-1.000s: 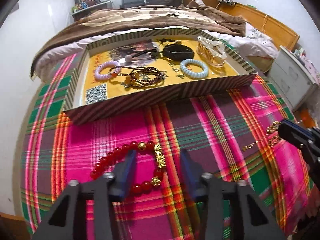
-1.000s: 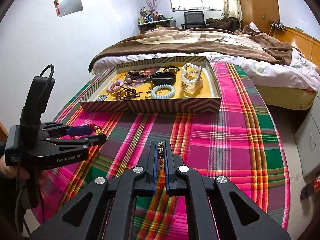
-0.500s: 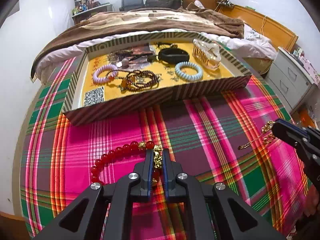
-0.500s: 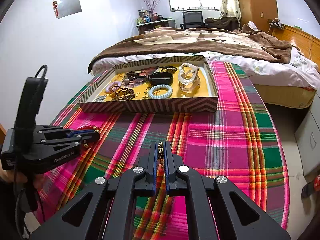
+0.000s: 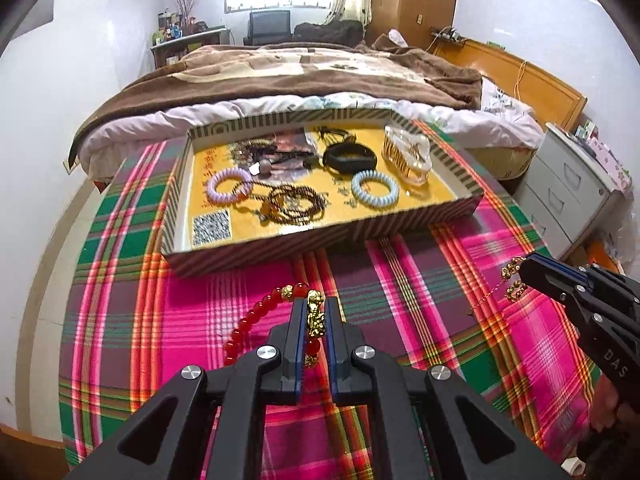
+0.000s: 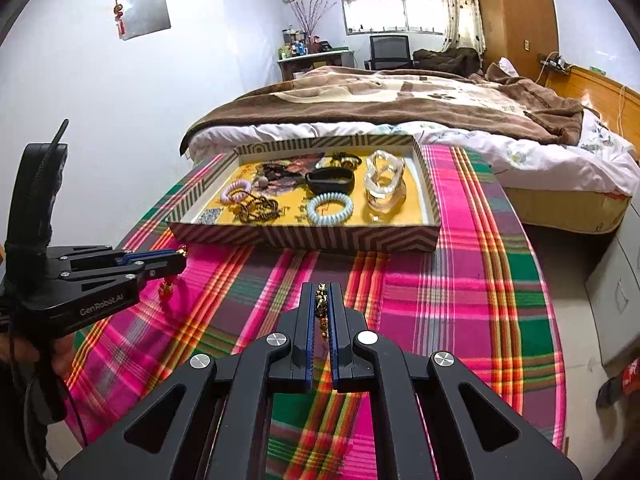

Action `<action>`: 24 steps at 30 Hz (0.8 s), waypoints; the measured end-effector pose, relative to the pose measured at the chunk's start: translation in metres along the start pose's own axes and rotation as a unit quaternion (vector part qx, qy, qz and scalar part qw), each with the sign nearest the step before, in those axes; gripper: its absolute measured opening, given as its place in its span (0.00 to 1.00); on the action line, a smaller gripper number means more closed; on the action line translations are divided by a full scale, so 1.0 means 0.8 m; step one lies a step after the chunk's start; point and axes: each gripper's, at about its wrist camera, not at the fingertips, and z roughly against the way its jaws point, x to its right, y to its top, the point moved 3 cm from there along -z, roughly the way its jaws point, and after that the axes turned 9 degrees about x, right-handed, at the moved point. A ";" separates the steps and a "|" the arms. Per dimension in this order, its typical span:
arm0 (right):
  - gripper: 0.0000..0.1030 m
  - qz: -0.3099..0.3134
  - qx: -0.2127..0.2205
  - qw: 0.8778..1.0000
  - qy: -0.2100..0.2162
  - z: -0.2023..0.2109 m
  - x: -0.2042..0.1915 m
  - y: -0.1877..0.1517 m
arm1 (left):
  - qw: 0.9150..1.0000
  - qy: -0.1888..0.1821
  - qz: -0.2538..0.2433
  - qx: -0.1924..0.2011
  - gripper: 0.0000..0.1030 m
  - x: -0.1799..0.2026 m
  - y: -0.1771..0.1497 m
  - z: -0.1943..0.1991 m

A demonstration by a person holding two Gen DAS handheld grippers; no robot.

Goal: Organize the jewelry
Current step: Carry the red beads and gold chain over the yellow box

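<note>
Left claw (image 5: 314,316) grips red bead bracelet (image 5: 248,326); right claw (image 6: 321,304) pinches gold chain (image 6: 321,300).

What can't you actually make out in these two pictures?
- Red bead bracelet with gold charms: left view, its near part is hidden behind the left gripper.
- Thin gold chain: right view, mostly hidden between the right gripper fingers.
- Dark tangle at the striped tray's back: too small to identify.
</note>
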 end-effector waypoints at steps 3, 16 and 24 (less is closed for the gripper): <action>0.05 0.001 0.009 1.000 0.001 0.001 -0.002 0.012 | 1.000 -0.006 0.003 0.013 0.08 -0.006 0.012 0.012; 0.05 0.002 0.051 0.999 -0.005 -0.005 0.004 0.081 | 0.997 -0.024 0.024 0.065 0.08 -0.042 0.085 0.029; 0.05 -0.014 0.045 0.999 0.009 -0.043 0.021 0.113 | 0.995 -0.058 0.032 0.082 0.08 -0.050 0.136 0.007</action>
